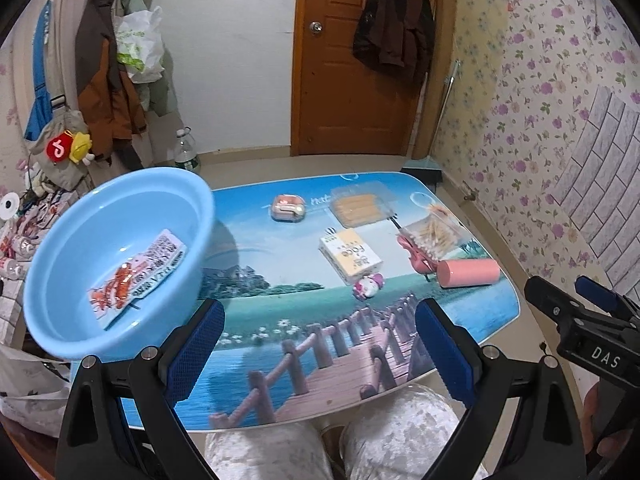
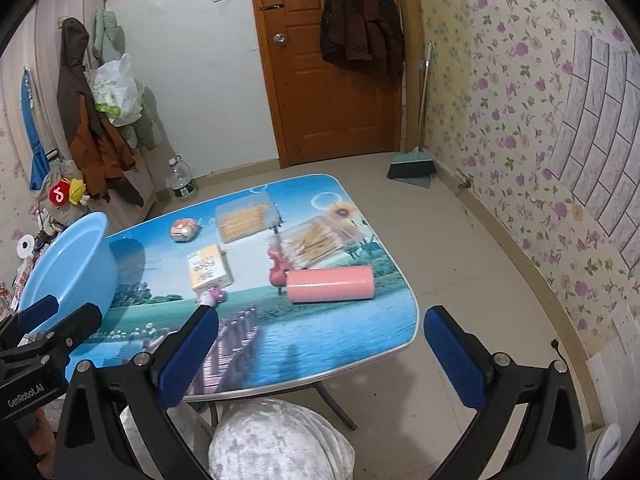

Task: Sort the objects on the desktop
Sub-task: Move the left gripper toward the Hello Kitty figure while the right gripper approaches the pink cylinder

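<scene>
While both tongs hover over near edge of scenic-print surface (image 1: pixel 304 304), left tongs (image 1: pixel 320 344) stand apart, empty; right tongs (image 2: pixel 322 352) likewise apart, empty. Light blue plastic basin (image 1: pixel 52 280) sits at surface's left end, red-printed flat packet (image 1: pixel 136 276) inside. Pink cylinder (image 2: pixel 330 284), yellow-white carton (image 2: pixel 208 270), two clear boxes of wooden sticks (image 2: pixel 244 218) (image 2: pixel 316 240), pink violin toy (image 2: pixel 277 266), small pink-white figure (image 1: pixel 368 285) lie right of basin.

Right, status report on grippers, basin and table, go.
Left gripper open, empty. Right gripper open, empty. Blue basin holds one snack packet; pink roll and tissue pack on the table. Nothing blocking.
</scene>
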Motion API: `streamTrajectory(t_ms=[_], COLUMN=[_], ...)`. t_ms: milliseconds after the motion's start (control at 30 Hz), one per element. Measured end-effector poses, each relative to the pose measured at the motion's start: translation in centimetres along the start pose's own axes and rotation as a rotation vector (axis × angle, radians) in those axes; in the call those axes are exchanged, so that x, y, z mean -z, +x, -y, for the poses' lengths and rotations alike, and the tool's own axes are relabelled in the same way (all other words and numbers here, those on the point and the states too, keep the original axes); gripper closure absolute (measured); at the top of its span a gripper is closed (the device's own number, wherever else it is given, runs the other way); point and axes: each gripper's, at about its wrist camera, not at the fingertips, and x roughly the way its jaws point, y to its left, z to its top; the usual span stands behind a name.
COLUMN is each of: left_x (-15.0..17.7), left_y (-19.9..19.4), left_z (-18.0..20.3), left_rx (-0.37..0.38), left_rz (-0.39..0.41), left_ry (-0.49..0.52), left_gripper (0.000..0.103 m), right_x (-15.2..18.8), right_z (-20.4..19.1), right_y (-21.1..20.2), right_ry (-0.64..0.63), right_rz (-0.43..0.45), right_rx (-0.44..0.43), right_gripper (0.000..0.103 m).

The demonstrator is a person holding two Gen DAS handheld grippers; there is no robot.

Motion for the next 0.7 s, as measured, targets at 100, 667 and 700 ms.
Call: streamTrajectory(t_ms=[100, 667, 700], left_x=[0.2, 1.0, 1.0], left_y=[1.0, 8.7, 9.0], left_z=[0.6, 2.0, 2.2], left_rx=[0.007, 0.027, 0.024], left_rz=[-0.016, -0.132, -0.135], left_ry=[0.009, -0.037, -0.037], left_gripper=[0.006, 0.010, 0.010], right_x=[0.1, 0.1, 0.0], right_z=[0.5, 1.6, 1.6], right_y=[0.8, 6.9, 7.4], right_ry=[0.005, -0.012, -0.012], right_rz=[-0.011, -0.075, -0.080], right_rx=[0.008, 0.015, 0.018], right_gripper=[0.000, 0.000, 0.000])
